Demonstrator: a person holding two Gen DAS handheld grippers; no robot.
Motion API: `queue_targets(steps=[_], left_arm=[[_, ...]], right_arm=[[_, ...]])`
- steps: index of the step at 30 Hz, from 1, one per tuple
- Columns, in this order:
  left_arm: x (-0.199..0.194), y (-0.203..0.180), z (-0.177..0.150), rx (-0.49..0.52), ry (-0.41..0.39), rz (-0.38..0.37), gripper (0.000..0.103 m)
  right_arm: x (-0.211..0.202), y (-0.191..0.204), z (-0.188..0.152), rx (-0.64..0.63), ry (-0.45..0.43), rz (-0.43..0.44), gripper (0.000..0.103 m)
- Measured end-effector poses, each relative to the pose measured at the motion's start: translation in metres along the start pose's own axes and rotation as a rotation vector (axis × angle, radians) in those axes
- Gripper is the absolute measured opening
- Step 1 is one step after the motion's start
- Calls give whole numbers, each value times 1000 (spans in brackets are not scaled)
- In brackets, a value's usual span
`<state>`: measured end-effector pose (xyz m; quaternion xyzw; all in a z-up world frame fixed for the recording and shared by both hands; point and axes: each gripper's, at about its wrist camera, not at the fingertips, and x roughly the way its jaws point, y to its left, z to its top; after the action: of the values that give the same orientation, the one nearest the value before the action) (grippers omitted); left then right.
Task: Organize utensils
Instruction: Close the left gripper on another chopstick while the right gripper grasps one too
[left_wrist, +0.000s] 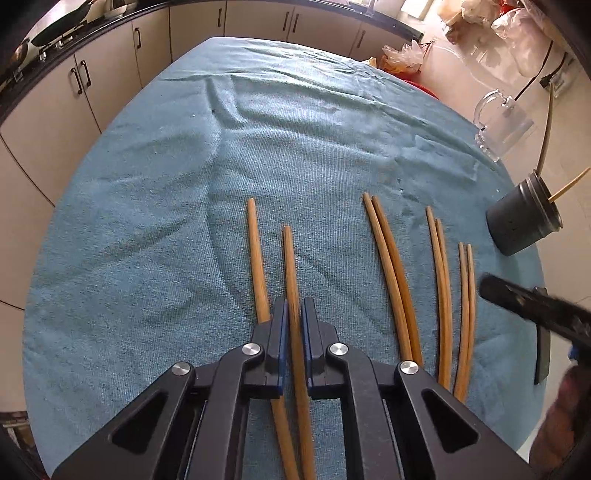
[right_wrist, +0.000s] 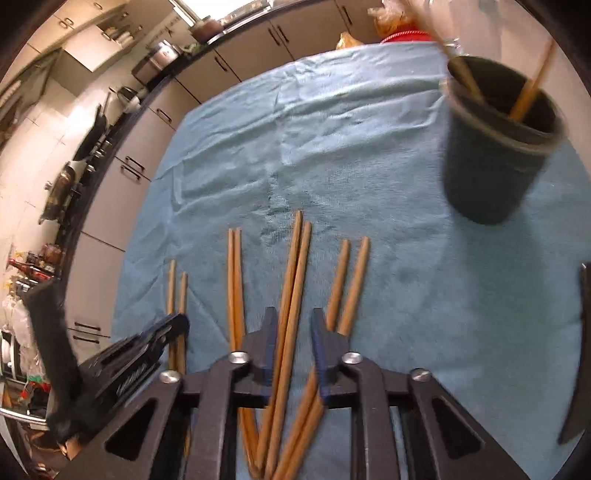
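Wooden chopsticks lie side by side on a blue cloth (left_wrist: 184, 221). My left gripper (left_wrist: 294, 306) is shut on one chopstick (left_wrist: 290, 266), and a loose one (left_wrist: 255, 258) lies just left of it. To the right lie three pairs, the nearest pair (left_wrist: 388, 266) first. My right gripper (right_wrist: 293, 317) hovers low over a middle pair (right_wrist: 297, 266), which runs between its jaws. A gap shows beside its right pad, so it is open. A dark cup (right_wrist: 495, 147) holding chopsticks stands at the far right. The left gripper (right_wrist: 177, 325) shows at lower left in the right wrist view.
A clear glass mug (left_wrist: 502, 125) stands behind the dark cup (left_wrist: 524, 221) near the cloth's right edge. A dark flat strip (left_wrist: 543, 354) lies at the right edge. Kitchen cabinets (left_wrist: 110, 85) and a counter with pans run along the far side and the left.
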<state>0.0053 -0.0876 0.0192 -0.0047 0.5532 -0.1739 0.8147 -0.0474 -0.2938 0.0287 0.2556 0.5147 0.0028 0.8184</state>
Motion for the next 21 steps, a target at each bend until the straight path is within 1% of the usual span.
queue_targets(steps=[5, 8, 10, 12, 16, 18, 21], left_arm=[[-1, 0, -2, 8, -12, -6, 8], [0, -1, -2, 12, -14, -6, 8], [0, -1, -2, 13, -16, -6, 8], [0, -1, -1, 12, -16, -4, 8], [1, -2, -1, 10, -14, -1, 8], [1, -2, -1, 16, -15, 5, 8], [2, -5, 1, 20, -20, 20, 8]], right_arm=[[22, 8, 16, 3, 19, -46, 13], [31, 12, 20, -6, 30, -101, 13], [37, 13, 21, -10, 42, -101, 13], [42, 14, 22, -15, 49, -130, 13], [43, 15, 26, -14, 42, -169, 13], [44, 13, 26, -4, 53, -164, 13], [45, 14, 27, -21, 57, -185, 13]])
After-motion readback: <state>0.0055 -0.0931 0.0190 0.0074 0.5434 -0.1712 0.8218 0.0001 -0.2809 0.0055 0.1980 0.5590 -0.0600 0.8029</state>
